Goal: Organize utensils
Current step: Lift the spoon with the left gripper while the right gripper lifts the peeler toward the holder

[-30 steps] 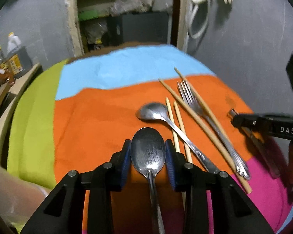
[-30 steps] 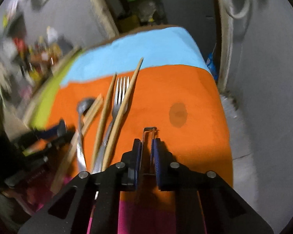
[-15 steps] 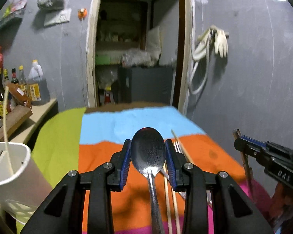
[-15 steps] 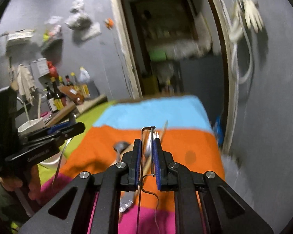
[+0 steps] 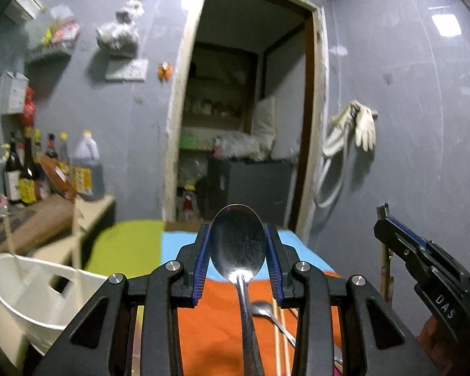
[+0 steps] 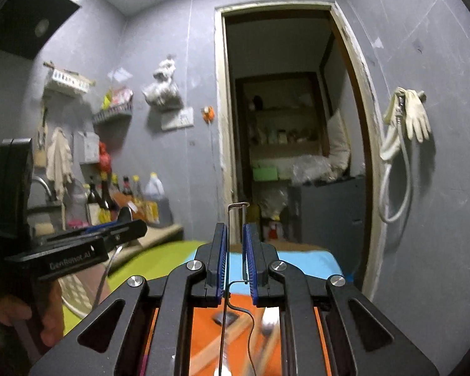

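Note:
My left gripper (image 5: 237, 252) is shut on a steel spoon (image 5: 237, 244), bowl up between the blue pads, lifted above the cloth. My right gripper (image 6: 235, 257) is shut on a thin wire utensil (image 6: 236, 210) whose loop sticks up past the pads. A white utensil holder (image 5: 28, 291) with chopsticks in it stands at the lower left of the left wrist view. Another spoon (image 5: 263, 308) and chopsticks (image 5: 279, 338) lie on the orange cloth (image 5: 210, 319) below. The right gripper shows at the right of the left wrist view (image 5: 388, 228); the left gripper shows at the left of the right wrist view (image 6: 131, 230).
The table carries a striped cloth, green (image 5: 128, 247), blue and orange. Bottles (image 5: 87, 169) stand on a counter at the left. A doorway (image 5: 244, 125) opens behind the table. Gloves and a hose (image 5: 357, 128) hang on the grey wall at the right.
Both grippers have risen and tilted up from the cloth, carrying the spoon and the wire utensil. The white holder has come into the left wrist view.

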### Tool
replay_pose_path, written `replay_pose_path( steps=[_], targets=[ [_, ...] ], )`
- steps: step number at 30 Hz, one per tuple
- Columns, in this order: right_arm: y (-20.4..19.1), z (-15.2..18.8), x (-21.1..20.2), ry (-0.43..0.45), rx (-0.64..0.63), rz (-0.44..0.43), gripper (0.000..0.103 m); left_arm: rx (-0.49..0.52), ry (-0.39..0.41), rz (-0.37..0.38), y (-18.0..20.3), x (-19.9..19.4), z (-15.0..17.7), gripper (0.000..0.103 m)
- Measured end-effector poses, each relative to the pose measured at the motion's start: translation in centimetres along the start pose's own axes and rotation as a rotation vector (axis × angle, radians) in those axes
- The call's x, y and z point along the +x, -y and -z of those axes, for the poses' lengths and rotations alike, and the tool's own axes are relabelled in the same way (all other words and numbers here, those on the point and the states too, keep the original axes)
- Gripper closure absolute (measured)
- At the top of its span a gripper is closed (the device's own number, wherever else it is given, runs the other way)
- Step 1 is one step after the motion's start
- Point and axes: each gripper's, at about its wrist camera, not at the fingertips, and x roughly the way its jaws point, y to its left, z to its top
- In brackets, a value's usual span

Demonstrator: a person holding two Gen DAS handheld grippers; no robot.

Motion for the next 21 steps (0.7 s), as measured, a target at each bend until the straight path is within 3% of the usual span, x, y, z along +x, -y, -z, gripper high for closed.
replay_pose_path(
  steps=[6,12,16,21],
  targets=[
    [-3.2,-2.7,1.1,0.091,0.026,-0.077,0.093,-0.015,0.104,-0.118,-2.9,-4.0,-2.3,0.074],
    [-7.1,-4.7,3.3,0.158,0.092,-0.177,0.093,-0.053,0.153,-0.239,-7.6,-7.1,-4.5,0.074],
    [-9.7,-5.0,5.8,0.139,0.174,-0.268,0.093,-0.100,0.196,-0.328,-11.2,-8.8,-5.0,0.074],
    [-11.7,-4.9,8.8,0.103,0.272,-0.308,0.093,-0.188,0.225,-0.401,-15.8,-9.0,-5.1,0.074]
  ],
)
